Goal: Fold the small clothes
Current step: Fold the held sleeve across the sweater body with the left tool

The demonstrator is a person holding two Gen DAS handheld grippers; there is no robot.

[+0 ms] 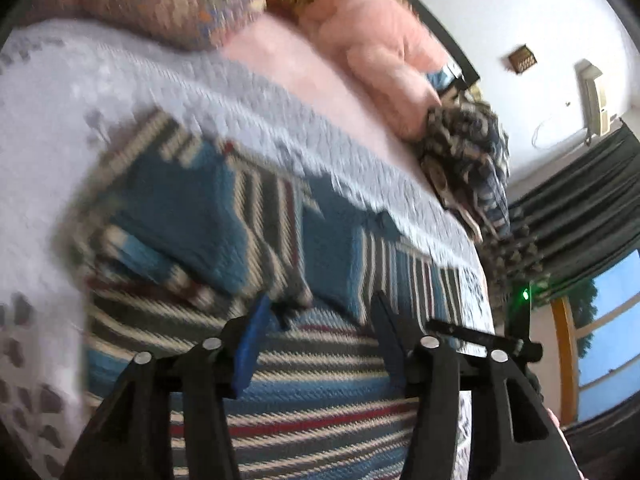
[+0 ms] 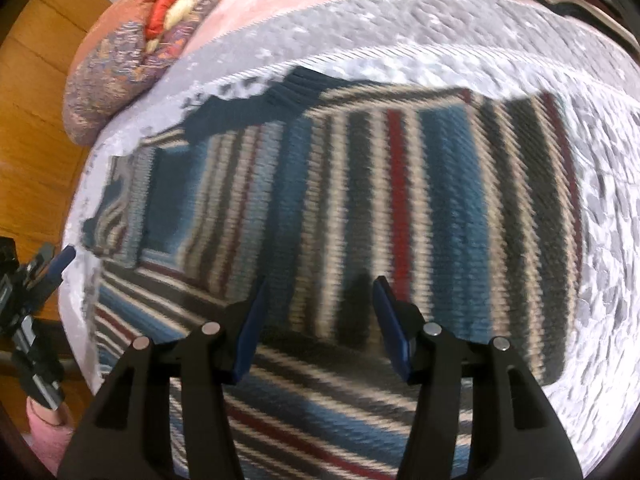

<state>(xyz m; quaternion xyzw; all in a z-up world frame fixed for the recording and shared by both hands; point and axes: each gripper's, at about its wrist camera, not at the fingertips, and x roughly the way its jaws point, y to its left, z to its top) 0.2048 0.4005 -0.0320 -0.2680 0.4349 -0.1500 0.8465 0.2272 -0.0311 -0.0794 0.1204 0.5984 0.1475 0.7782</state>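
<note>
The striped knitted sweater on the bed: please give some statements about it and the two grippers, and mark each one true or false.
1. The blue, beige, black and red striped knitted sweater lies on a pale lilac textured bedspread. True.
2. The right gripper is shut on the sweater. False: its jaws stand apart, holding nothing.
3. The left gripper is open. True.
4. The sweater is plain green. False: it is striped.
5. A pink plush blanket lies beyond the bedspread. True.

Home bedroom: quilted bed [image 2: 400, 12], pillows [image 1: 384, 60], curtains [image 1: 580, 208]
</note>
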